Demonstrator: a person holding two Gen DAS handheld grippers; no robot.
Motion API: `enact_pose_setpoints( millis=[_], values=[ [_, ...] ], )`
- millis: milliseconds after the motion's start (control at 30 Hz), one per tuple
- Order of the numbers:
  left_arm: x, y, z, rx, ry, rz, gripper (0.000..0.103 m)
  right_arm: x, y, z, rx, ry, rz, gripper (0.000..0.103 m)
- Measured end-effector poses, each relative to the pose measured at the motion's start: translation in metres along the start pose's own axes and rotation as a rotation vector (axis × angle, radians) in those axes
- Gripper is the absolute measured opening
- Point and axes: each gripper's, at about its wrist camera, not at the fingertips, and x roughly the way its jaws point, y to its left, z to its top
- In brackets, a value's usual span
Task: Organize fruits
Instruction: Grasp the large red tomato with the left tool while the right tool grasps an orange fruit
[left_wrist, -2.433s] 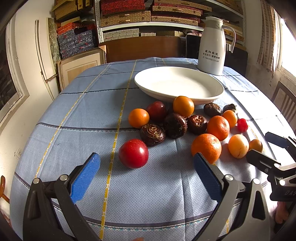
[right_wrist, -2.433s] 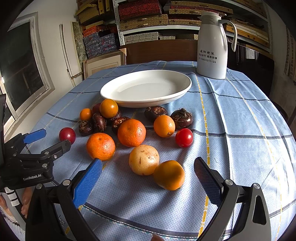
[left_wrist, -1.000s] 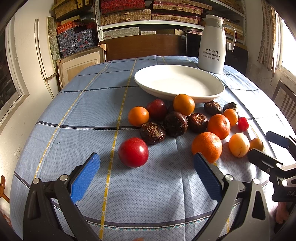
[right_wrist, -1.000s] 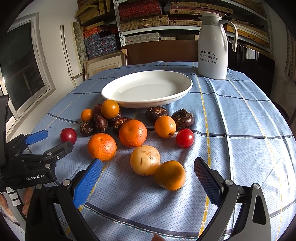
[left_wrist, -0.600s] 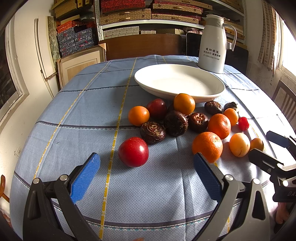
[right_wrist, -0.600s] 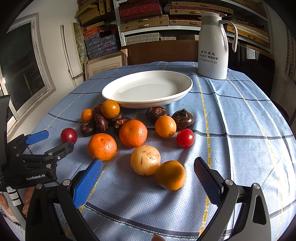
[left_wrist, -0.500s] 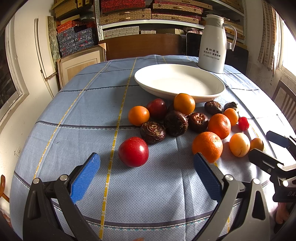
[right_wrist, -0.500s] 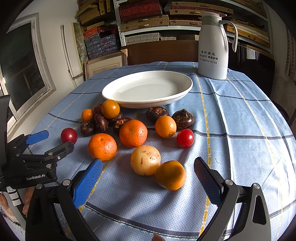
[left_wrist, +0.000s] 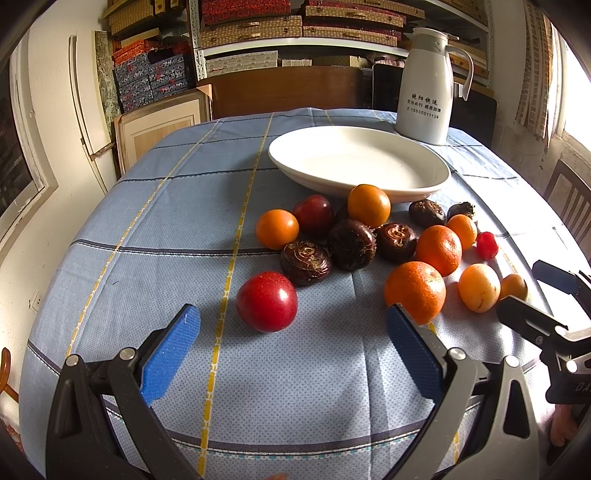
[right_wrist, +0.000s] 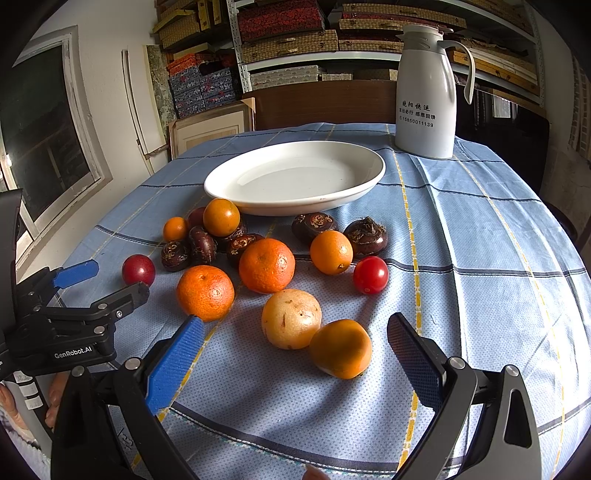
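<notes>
A white oval plate (left_wrist: 436, 184) (right_wrist: 221, 192) sits bare on the blue tablecloth. In front of it lie scattered fruits: several oranges, dark brown water chestnuts (left_wrist: 306, 262), a red plum (left_wrist: 266, 306) and a small red tomato (right_wrist: 370, 274). My left gripper (left_wrist: 291, 336) stands open just short of the red plum. My right gripper (right_wrist: 295, 347) stands open around a pale yellow fruit (right_wrist: 291, 319) and a small orange (right_wrist: 340, 348), touching neither. Each gripper shows in the other's view, the right gripper (left_wrist: 543, 295) at far right and the left gripper (right_wrist: 96, 280) at far left.
A white thermos jug (left_wrist: 428, 85) (right_wrist: 424, 92) stands behind the plate at the back right. Shelves of boxes (left_wrist: 295, 26) fill the wall beyond the table. A chair back (left_wrist: 569, 199) is at the right edge. A person's hand (right_wrist: 22, 406) holds the left gripper.
Both grippers have crept slightly forward toward the fruit. Nothing was taken hold of and no fruit has moved.
</notes>
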Motion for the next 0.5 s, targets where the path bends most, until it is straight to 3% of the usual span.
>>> enact_pose_setpoints(
  millis=[167, 500],
  values=[
    [0.005, 0.001, 0.001, -0.002, 0.033, 0.001, 0.099, 0.004, 0.003, 0.000, 0.000, 0.036, 0.002, 0.099],
    [0.029, 0.014, -0.010, 0.025, 0.228, -0.074, 0.099, 0.010, 0.002, -0.015, -0.029, 0.164, 0.010, 0.099]
  ],
)
